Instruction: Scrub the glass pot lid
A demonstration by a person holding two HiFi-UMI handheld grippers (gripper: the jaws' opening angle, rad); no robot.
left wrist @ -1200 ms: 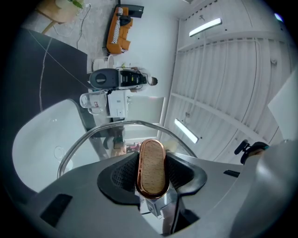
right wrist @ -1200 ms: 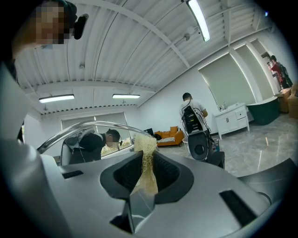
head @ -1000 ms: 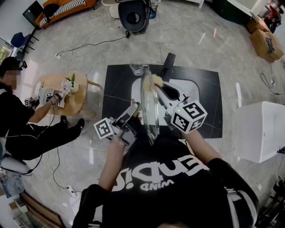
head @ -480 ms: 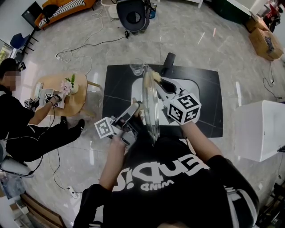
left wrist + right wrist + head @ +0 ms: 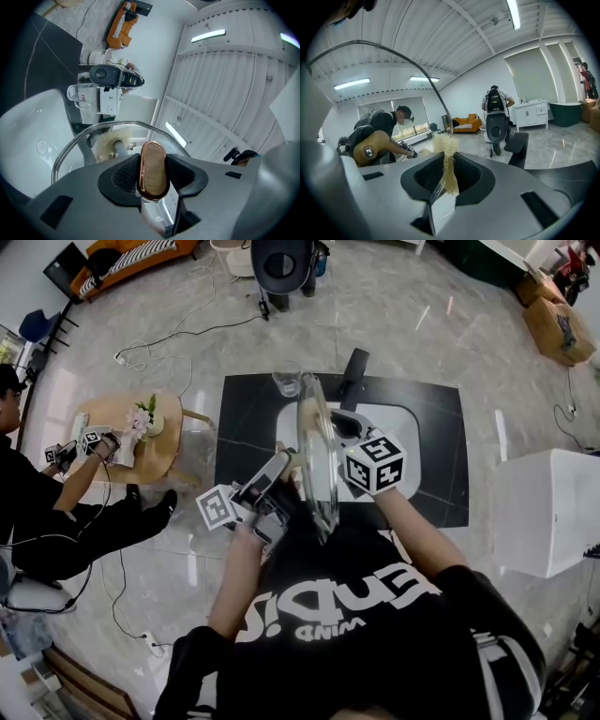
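Mid-frame, the left gripper [image 5: 287, 465] is clamping one glass lid's [image 5: 317, 451] wooden knob [image 5: 153, 168]; the right gripper [image 5: 446, 178] is pinching one straw scrubber [image 5: 445, 146].

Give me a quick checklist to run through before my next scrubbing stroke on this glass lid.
1. Lid hold: left gripper shut on the wooden knob, ok.
2. Tool hold: right gripper shut on the scrubber, ok.
3. Lid position: glass lid on edge above the white sink, ok.
4. Contact: whether the scrubber presses on the glass, cannot tell; it sits close to the lid's right face.
5. Clearance to the drinking glass by the lid's far edge: cannot tell.
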